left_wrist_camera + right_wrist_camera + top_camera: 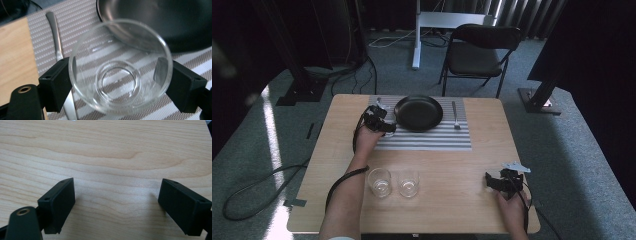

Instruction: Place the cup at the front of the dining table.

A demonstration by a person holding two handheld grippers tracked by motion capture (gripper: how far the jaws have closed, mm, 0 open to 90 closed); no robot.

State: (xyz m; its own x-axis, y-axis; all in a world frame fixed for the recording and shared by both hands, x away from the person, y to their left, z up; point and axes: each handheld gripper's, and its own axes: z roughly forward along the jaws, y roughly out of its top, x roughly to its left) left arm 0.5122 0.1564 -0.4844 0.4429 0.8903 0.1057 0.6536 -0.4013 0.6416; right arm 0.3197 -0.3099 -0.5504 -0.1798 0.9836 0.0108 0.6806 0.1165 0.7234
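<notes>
A glass (120, 67) is clamped by the left gripper (117, 82) beside the plate (160, 22), probably for table-setting, while the right gripper (117, 202) is held wide, empty.

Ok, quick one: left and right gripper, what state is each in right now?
Left gripper: shut on a clear glass, held over the striped placemat beside the black plate.
Right gripper: open, nothing held, over bare table.

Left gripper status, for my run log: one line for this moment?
left gripper: shut on glass | over placemat by plate | right gripper: open
</notes>
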